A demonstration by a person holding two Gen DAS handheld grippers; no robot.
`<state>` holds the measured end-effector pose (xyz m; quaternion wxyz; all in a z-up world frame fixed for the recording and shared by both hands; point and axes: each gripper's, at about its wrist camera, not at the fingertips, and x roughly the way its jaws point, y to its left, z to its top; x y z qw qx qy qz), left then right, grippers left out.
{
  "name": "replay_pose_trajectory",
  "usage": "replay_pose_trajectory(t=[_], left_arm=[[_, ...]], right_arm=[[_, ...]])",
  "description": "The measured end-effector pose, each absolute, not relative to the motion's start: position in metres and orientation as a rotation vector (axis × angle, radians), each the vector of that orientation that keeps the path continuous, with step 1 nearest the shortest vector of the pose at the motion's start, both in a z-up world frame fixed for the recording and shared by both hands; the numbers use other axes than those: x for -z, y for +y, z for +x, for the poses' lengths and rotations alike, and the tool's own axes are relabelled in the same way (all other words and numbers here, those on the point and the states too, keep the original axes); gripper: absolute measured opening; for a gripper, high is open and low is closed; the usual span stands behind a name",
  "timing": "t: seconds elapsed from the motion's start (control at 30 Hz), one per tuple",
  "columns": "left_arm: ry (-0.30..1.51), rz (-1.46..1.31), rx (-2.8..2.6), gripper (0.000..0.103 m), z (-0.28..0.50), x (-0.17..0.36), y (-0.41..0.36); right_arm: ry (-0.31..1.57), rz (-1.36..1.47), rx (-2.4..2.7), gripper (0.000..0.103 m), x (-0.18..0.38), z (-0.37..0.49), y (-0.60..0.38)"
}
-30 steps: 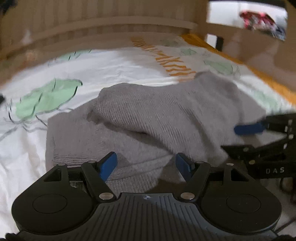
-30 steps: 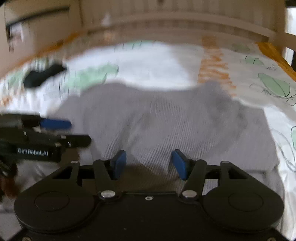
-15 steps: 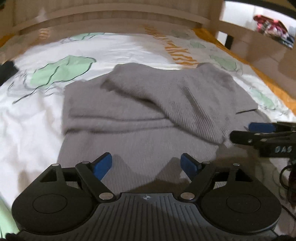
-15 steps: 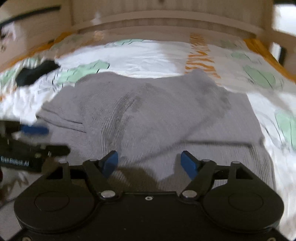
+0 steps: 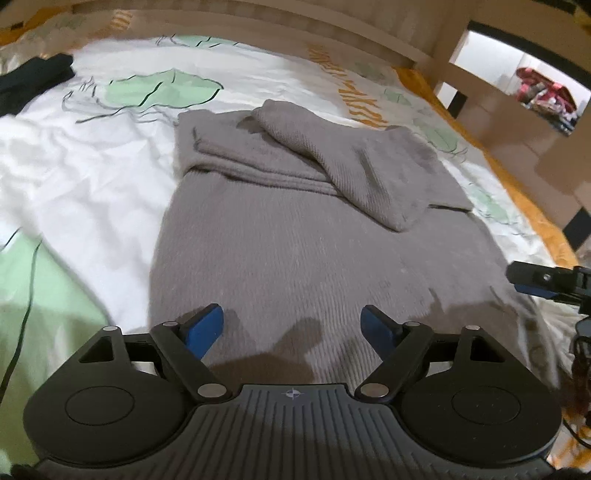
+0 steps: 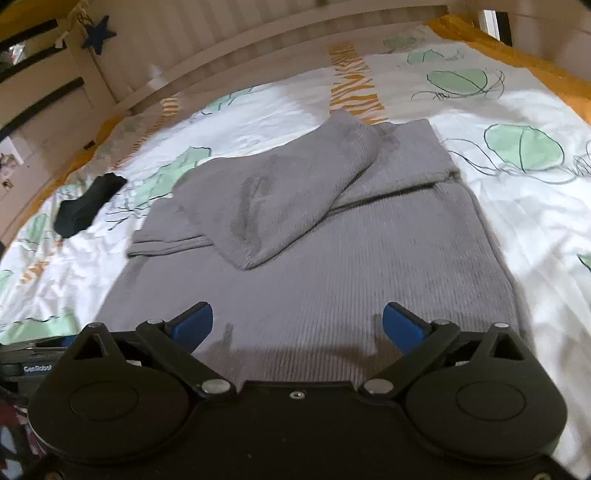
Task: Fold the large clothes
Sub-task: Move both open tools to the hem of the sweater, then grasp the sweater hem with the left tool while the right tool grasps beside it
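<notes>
A grey ribbed knit sweater (image 5: 295, 251) lies flat on the bed, with both sleeves folded across its upper part (image 5: 351, 166). It also shows in the right wrist view (image 6: 332, 266), the top sleeve (image 6: 295, 195) lying diagonally. My left gripper (image 5: 291, 323) is open and empty, just above the sweater's near hem. My right gripper (image 6: 297, 321) is open and empty over the near hem too. The right gripper shows at the right edge of the left wrist view (image 5: 546, 282); the left gripper's body shows at the left edge of the right wrist view (image 6: 26, 358).
The bed sheet (image 5: 74, 177) is white with green shapes and orange stripes. A black garment (image 6: 86, 210) lies at the far left of the bed; it also shows in the left wrist view (image 5: 29, 81). A wooden bed frame (image 6: 258, 33) runs behind. An orange edge (image 5: 532, 206) borders the right side.
Both grippers have pulled back toward the sweater's near hem and opened wider. More of the sweater's body now shows between me and the folded sleeves.
</notes>
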<state>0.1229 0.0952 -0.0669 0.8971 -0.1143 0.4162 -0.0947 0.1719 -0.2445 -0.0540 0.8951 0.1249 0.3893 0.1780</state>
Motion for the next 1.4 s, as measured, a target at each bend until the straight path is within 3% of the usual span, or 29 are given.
replay_pose_trajectory(t=[0.57,1.2,1.27,1.33,1.37,1.4], left_arm=[[0.978,-0.31,0.246,0.081,0.061,0.072,0.123],[1.036,-0.339,0.262,0.093,0.065,0.083,0.107],[1.042,-0.358,0.281,0.091,0.063,0.082,0.106],[1.052,-0.397,0.305,0.082,0.06,0.082,0.106],[1.053,-0.411,0.304,0.069,0.058,0.083,0.106],[1.053,-0.421,0.298,0.048,0.056,0.083,0.106]], right_arm=[[0.982,0.381,-0.329,0.101,0.045,0.112,-0.328],[1.1,0.28,-0.458,0.103,0.059,0.105,-0.309],[1.098,0.271,-0.457,0.094,0.059,0.104,-0.308],[1.107,0.279,-0.448,0.061,0.06,0.103,-0.31],[1.117,0.291,-0.442,0.054,0.061,0.103,-0.311],[1.127,0.307,-0.439,0.043,0.064,0.104,-0.314]])
